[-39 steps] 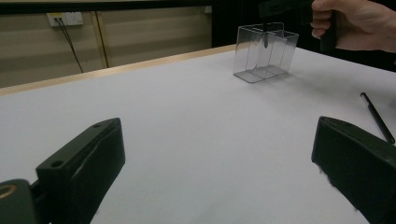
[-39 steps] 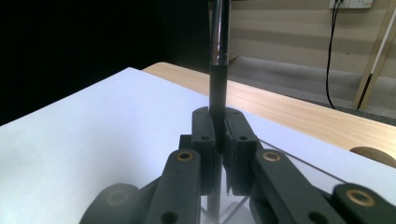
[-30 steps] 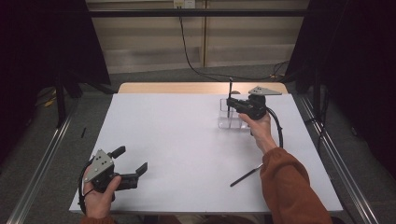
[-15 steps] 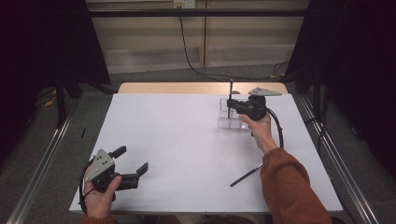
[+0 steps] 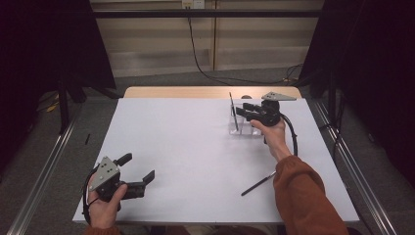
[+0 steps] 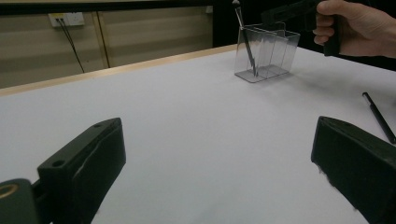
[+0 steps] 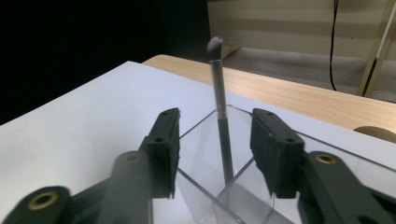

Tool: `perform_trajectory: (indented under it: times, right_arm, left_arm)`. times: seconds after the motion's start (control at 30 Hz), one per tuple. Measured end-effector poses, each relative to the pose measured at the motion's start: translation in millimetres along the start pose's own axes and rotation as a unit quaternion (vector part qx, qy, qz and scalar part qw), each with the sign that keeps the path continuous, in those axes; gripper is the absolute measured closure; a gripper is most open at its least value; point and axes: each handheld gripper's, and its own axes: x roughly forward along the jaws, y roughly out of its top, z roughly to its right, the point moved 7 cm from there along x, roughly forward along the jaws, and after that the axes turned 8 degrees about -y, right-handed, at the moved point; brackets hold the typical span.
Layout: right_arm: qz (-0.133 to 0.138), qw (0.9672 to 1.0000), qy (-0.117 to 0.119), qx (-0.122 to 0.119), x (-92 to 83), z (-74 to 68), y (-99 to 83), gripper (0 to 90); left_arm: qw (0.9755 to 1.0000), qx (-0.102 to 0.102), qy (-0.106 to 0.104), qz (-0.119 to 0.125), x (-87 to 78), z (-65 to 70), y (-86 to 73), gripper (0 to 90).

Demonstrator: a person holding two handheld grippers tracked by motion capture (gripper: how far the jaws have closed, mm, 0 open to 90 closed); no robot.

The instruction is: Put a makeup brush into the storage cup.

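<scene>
No readable writing or brand marks on any item; the grey plates on the grippers look blank.

R gripper [image 5: 243,110] is held over the clear plastic organiser [image 5: 244,128] at the far right of the white table [image 5: 195,147]. Its jaws have just been opening: 1 brush [image 7: 222,126] stands between the 2 pads, not touched by either, a gap on each side. The brush sits near upright in a compartment at the organiser's end, pale tip on top, lower end against the bottom, leaning slightly. In the L gripper view the same brush [image 6: 246,39] leans in the nearest compartment of the organiser [image 6: 267,53].

L gripper [image 5: 137,169] rests near the front-left table corner, jaws wide apart, nothing between them, well apart from the organiser.

A 2nd brush [image 5: 258,183], dark and thin, lies flat on the table front-right, near the person's orange sleeve [image 5: 303,196].

Vs the earlier frames: R jaws were clamped on the brush, now let go. Both hands in the same spots; 2nd brush unmoved.
</scene>
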Motion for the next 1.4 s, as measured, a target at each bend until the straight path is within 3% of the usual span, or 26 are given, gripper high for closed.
perform_trajectory:
  times: [0.43,0.7,0.87,0.97,1.13,1.4]
  right_arm:
    - [0.01,0.9999,-0.004,-0.003,-6.3,-2.2,3.1,8.9]
    - [0.014,0.9999,0.0,-0.008,-18.9,-6.5,1.6,0.2]
    - [0.02,0.9998,0.001,-0.005,-28.1,-9.2,2.7,0.6]
    - [0.024,0.9996,0.011,-0.009,-34.1,-10.3,1.3,0.7]
    - [0.03,0.9995,-0.003,-0.001,-44.4,-10.1,-1.1,1.9]
    - [0.037,0.9991,-0.013,-0.016,-60.3,-15.4,-7.2,0.8]
  left_arm:
    - [1.0,-0.006,-0.002,0.001,1.7,-2.3,0.6,3.0]
    - [1.0,-0.005,-0.001,0.001,0.0,-2.6,0.8,2.9]
    - [1.0,-0.003,-0.005,0.001,-1.0,-2.0,1.0,2.9]
    - [0.9999,-0.011,-0.005,0.006,-1.5,-3.2,1.3,2.9]
    - [0.9999,-0.008,-0.005,0.008,-3.6,-2.7,2.0,2.9]
    - [0.9999,-0.008,-0.001,0.007,-4.6,-2.3,1.0,2.7]
